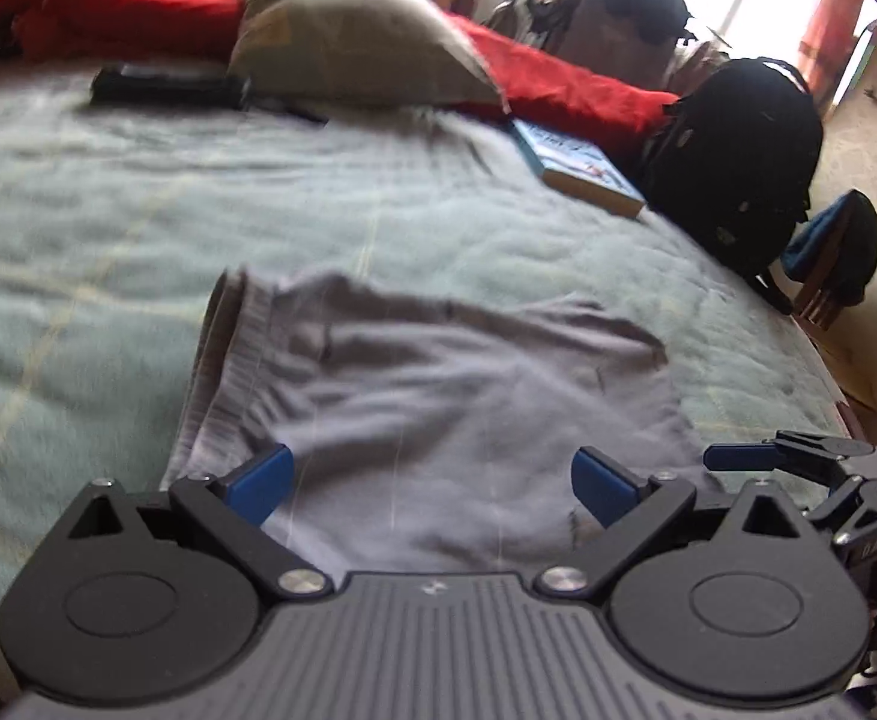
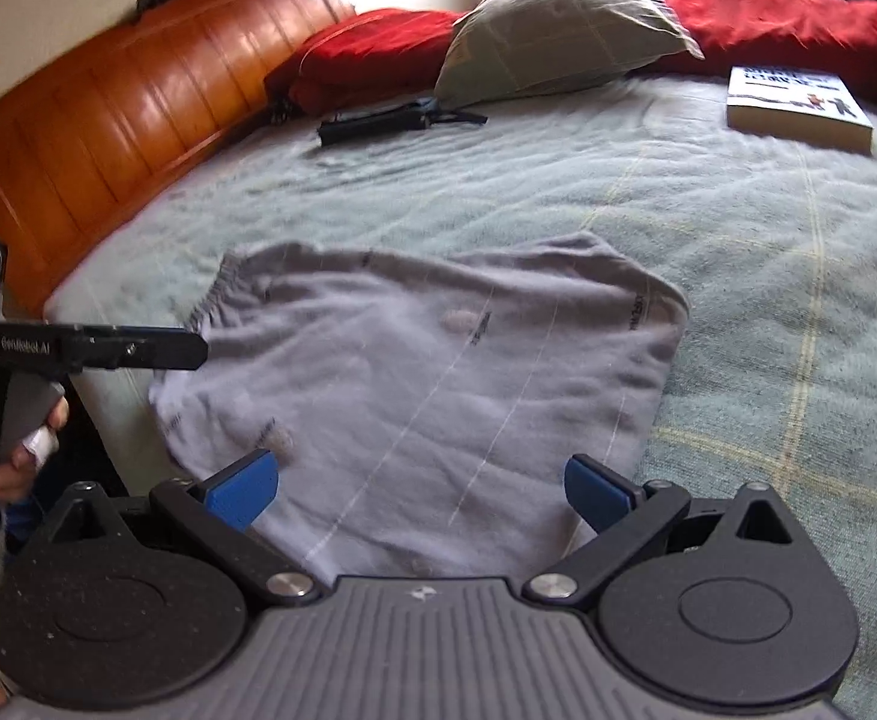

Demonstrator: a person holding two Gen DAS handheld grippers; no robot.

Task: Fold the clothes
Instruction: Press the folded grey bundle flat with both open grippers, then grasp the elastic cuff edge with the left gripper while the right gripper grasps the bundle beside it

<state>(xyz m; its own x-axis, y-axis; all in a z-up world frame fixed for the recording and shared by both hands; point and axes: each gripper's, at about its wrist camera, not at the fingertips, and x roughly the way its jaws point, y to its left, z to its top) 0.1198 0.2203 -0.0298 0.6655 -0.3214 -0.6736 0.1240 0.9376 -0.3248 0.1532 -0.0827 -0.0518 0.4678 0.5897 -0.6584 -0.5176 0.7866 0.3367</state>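
Left gripper (image 1: 432, 483): blue pads spread wide, nothing between them; it hovers over the near-left part of the grey garment (image 1: 438, 396).
Grey garment: lies flat and rumpled on the green blanket (image 1: 108, 228), under and ahead of both tools.
Right gripper (image 2: 420, 489): fingers wide apart, empty, above the garment's near edge.
Book (image 2: 798, 105): well beyond the garment, far right.

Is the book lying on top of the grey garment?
No, the book lies on the green blanket near the pillows, well apart from the grey garment spread in front of the open right gripper.
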